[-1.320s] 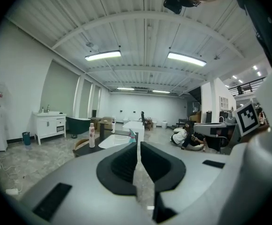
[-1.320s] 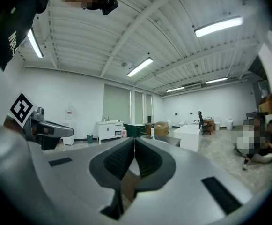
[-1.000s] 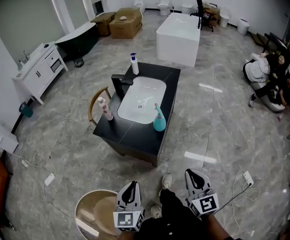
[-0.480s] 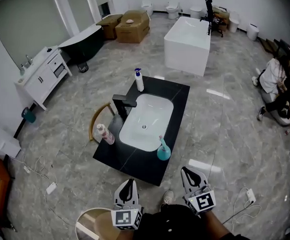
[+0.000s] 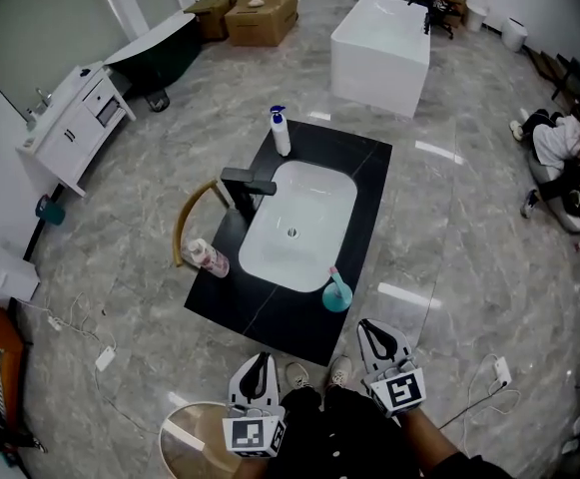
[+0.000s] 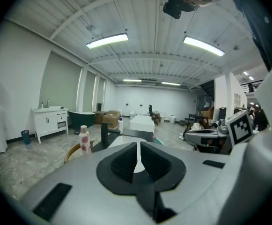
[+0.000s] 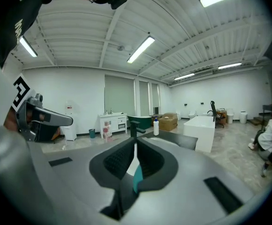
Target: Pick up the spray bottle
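Observation:
The teal spray bottle point(image 5: 336, 293) stands upright on the front right corner of the black counter point(image 5: 369, 183), beside the white sink point(image 5: 304, 218). My right gripper point(image 5: 372, 329) is shut and empty, just short of the counter's near edge and a little right of the bottle. In the right gripper view the bottle point(image 7: 136, 179) shows as a teal sliver through the slit of the gripper point(image 7: 136, 153). My left gripper point(image 5: 259, 364) is also shut and empty, lower left of the bottle. In the left gripper view the gripper point(image 6: 139, 156) points at the counter, with the bottle's top point(image 6: 156, 139) just right of it.
On the counter stand a black faucet point(image 5: 247, 183), a pink bottle point(image 5: 208, 257) at the left edge and a white pump bottle point(image 5: 281, 133) at the far end. A round wooden stool point(image 5: 195, 437) is at my lower left. Cables point(image 5: 100, 352) lie on the floor; people sit far right point(image 5: 559, 158).
The counter has come closer and lower in the head view. Both grippers have advanced toward its near edge, still shut. The stool has slid down to the frame's bottom edge.

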